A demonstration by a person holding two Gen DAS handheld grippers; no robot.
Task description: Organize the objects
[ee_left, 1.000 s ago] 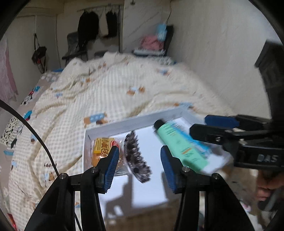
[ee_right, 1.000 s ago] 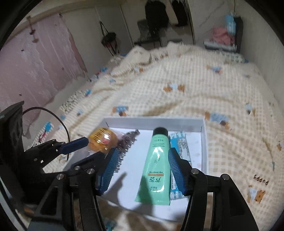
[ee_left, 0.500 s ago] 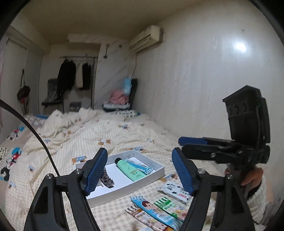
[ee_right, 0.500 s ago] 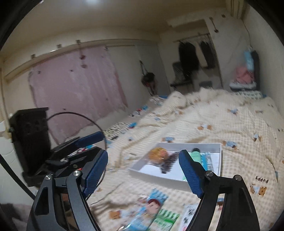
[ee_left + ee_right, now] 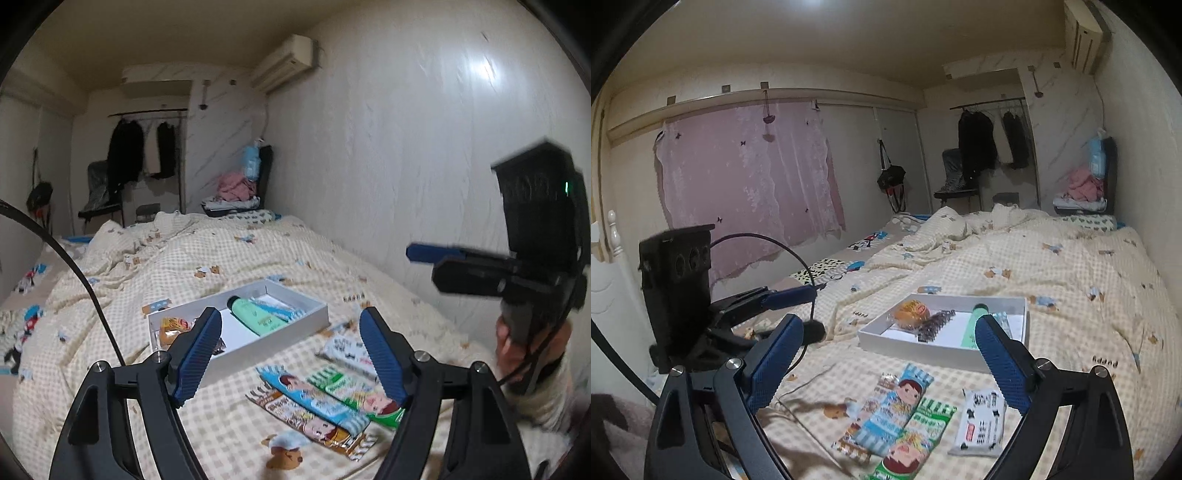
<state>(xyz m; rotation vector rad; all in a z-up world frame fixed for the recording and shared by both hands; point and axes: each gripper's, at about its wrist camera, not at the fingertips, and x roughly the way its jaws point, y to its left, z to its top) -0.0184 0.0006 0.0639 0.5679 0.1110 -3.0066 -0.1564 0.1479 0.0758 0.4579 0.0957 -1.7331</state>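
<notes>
Checked bedding covers the bed (image 5: 229, 266) where I work. From the left wrist, my left hand-held gripper (image 5: 290, 354), whose jaws have just been opening, hangs wide and empty; the white box (image 5: 258, 343) holds the green tube (image 5: 256, 320), snack packets (image 5: 321, 398) lying nearer. From the right wrist, my right hand-held gripper (image 5: 886, 363), jaws just opening too, is empty over the packets (image 5: 901, 417). I judge a low approach best, pinching one flat packet by its edge
</notes>
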